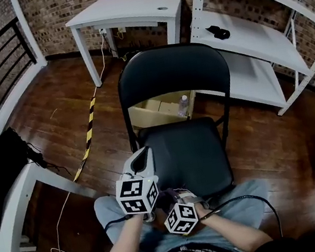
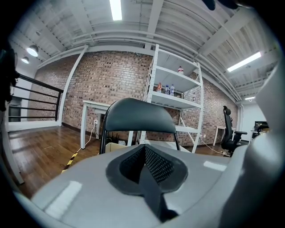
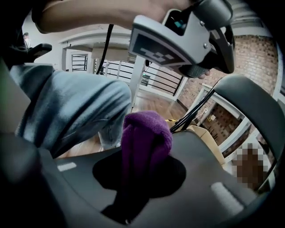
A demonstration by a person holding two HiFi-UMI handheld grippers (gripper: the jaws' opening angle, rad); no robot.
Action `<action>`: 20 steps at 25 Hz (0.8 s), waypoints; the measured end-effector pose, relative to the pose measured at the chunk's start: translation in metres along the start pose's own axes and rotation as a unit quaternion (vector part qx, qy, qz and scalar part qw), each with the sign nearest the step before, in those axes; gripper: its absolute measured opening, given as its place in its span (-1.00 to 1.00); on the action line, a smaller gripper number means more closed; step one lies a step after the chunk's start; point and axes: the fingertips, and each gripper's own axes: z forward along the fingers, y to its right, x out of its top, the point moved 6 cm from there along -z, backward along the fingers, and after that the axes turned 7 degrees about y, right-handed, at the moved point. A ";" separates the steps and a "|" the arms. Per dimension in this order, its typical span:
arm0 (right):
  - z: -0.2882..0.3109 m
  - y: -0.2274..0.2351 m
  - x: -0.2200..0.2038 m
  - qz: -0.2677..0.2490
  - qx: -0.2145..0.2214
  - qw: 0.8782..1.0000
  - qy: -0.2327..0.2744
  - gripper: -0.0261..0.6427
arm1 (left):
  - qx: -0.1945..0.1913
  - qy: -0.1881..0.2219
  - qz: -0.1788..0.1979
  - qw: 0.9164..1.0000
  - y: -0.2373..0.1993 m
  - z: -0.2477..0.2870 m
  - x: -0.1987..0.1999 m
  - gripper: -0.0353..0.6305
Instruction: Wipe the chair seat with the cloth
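Observation:
A black folding chair stands in front of me, its padded seat (image 1: 189, 153) bare and its backrest (image 1: 172, 71) upright. At the seat's near left corner my left gripper (image 1: 143, 155) points up and forward; in the left gripper view its jaws (image 2: 143, 149) are shut with nothing between them, facing the backrest (image 2: 136, 116). My right gripper (image 1: 181, 199) hangs just below the seat's front edge, over my lap. In the right gripper view it (image 3: 143, 153) is shut on a folded purple cloth (image 3: 147, 133) that stands up from the jaws.
Behind the chair sits a cardboard box (image 1: 152, 112) with a bottle (image 1: 183, 105). A white desk (image 1: 124, 7) stands at the back and a white shelf unit (image 1: 250, 33) to the right. Striped tape (image 1: 89, 131) and cables cross the wooden floor, with a white table (image 1: 13, 196) at the left.

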 end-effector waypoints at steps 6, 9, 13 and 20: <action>-0.005 0.010 -0.001 0.008 -0.013 1.000 0.008 -0.67 | -0.004 -0.003 -0.003 1.000 0.004 0.005 0.000 -0.88; -0.011 0.031 0.001 0.007 -0.035 0.999 0.022 -0.67 | -0.008 -0.002 -0.001 1.000 0.006 0.007 0.004 -0.88; -0.020 0.092 0.007 0.000 -0.087 0.996 0.035 -0.67 | -0.012 0.014 0.001 1.000 0.005 0.014 0.017 -0.88; -0.022 0.198 0.027 -0.009 -0.152 0.987 0.044 -0.67 | -0.031 0.008 0.007 0.999 0.014 0.028 0.017 -0.88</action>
